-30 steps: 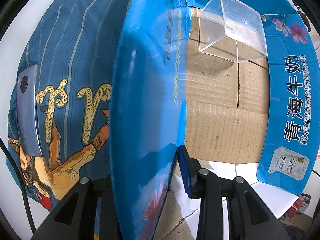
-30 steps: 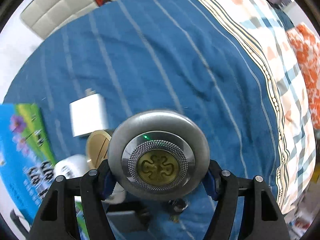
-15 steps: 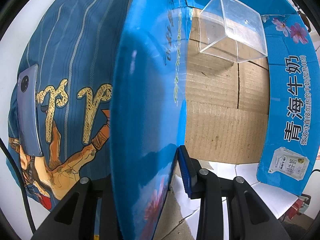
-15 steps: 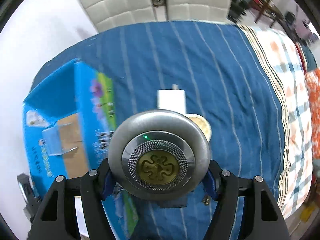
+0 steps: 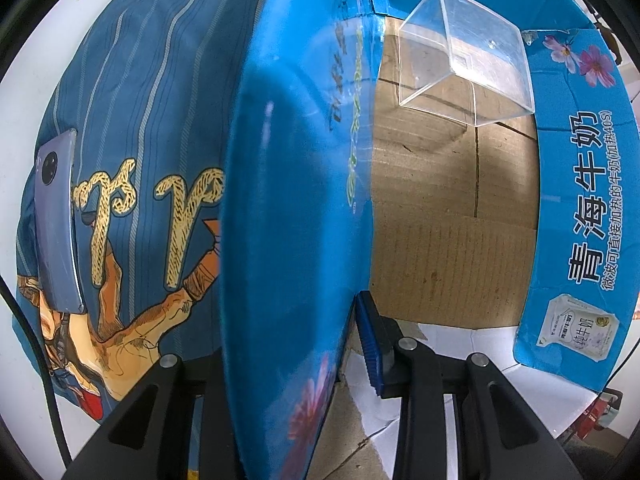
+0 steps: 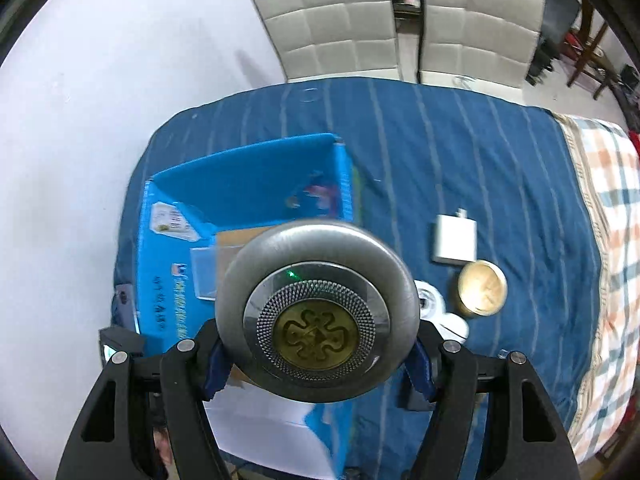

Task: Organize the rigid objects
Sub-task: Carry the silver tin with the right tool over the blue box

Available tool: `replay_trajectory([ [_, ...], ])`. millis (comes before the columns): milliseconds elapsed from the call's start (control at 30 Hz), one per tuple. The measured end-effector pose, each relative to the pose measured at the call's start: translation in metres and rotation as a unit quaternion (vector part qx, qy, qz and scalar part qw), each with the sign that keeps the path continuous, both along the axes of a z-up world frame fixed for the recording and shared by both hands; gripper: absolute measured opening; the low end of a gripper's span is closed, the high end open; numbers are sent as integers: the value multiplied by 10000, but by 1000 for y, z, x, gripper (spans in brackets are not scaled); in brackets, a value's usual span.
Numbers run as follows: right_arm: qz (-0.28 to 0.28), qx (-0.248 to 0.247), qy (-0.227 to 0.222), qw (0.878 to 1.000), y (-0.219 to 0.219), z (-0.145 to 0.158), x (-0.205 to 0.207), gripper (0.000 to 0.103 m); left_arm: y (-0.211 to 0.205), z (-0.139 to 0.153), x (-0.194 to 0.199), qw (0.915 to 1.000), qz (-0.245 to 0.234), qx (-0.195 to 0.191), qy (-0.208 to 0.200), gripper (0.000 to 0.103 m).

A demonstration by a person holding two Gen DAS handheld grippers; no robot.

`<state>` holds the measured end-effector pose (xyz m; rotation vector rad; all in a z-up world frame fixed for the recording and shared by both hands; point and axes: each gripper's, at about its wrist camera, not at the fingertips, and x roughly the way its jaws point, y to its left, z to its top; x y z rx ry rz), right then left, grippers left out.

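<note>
Round metal disc (image 6: 318, 320), grey with a brass-coloured centre, sits clamped between the two fingers of the right claw (image 6: 318, 354), held up above the near part of the blue cardboard box (image 6: 248, 184). The right claw looks down steeply, so the box, the blue striped cloth (image 6: 480, 168) and the floor all show beneath it.

The left claw (image 5: 280, 344) is closed on the box's side wall (image 5: 288, 200): one blue-padded finger (image 5: 370, 344) presses the inner face of the wall, while the other finger is hidden behind its outer face. This claw points along the wall towards the far end of the box.

Inside the box, a clear plastic container (image 5: 464, 64) lies tilted on the brown cardboard floor near the far end. To the outer side of the gripped wall, a phone (image 5: 56, 220) lies on the cloth.

To the right of the box, well apart from it, a white charger (image 6: 456, 240) lies flat on the cloth, and a round gold tin (image 6: 482, 288) sits just beside the charger. A white object (image 6: 436, 308) shows between the tin and the disc, partly hidden.
</note>
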<state>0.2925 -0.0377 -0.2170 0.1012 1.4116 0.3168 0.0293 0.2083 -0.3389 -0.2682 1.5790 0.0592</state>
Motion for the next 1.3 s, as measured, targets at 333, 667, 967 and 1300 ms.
replay_trajectory([
  [333, 220, 209, 430, 9986, 63, -47, 20, 72, 1, 0, 1, 10000, 1, -9, 7, 31],
  [667, 346, -262, 498, 9978, 93, -103, 25, 72, 0, 0, 2, 10000, -34, 31, 10, 31],
  [967, 279, -3, 832, 9961, 106, -132, 21, 73, -1, -1, 3, 10000, -33, -4, 34, 31],
  [1300, 58, 363, 916, 9951, 99, -139, 27, 73, -1, -2, 4, 10000, -21, 2, 53, 32],
])
